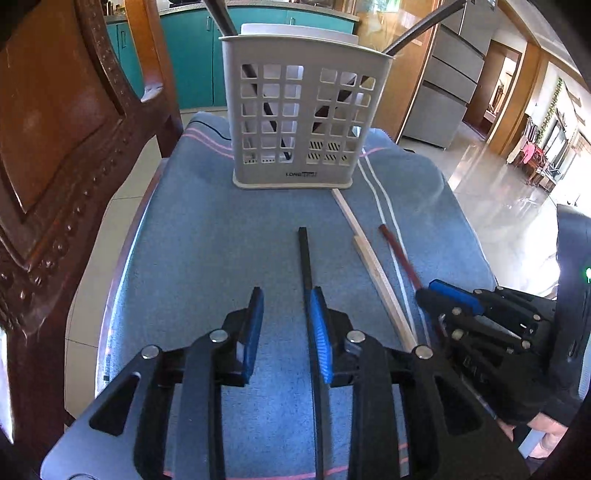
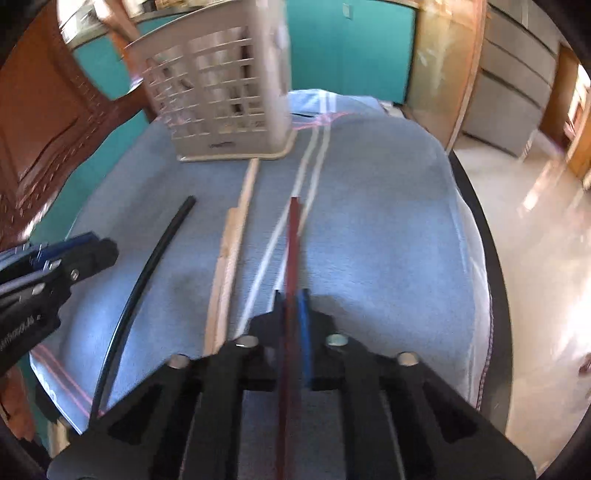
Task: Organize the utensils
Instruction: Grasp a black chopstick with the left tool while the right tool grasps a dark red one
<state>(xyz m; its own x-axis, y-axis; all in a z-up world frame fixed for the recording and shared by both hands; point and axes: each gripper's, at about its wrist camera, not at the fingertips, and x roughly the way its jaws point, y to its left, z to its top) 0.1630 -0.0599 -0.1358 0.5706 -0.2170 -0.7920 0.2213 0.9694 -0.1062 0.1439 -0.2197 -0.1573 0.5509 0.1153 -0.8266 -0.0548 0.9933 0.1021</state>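
Observation:
A grey slotted utensil holder (image 1: 295, 122) (image 2: 221, 103) stands upright at the far end of the blue cloth, with two dark sticks (image 1: 221, 18) leaning out of it. On the cloth lie a black chopstick (image 1: 303, 254) (image 2: 155, 258), a pair of pale wooden chopsticks (image 1: 373, 266) (image 2: 229, 251) and a red chopstick (image 1: 399, 254) (image 2: 293, 240). My left gripper (image 1: 287, 295) is open low over the cloth, and the black chopstick runs along its right pad with a gap to the left pad. My right gripper (image 2: 291, 295) is shut on the red chopstick.
A blue cloth (image 1: 184, 240) covers the small table; its edges fall away left and right to a tiled floor. A carved wooden chair (image 1: 55, 147) stands close on the left. Teal cabinets (image 1: 192, 55) are behind the holder. A person's hand (image 1: 546, 432) holds the right gripper.

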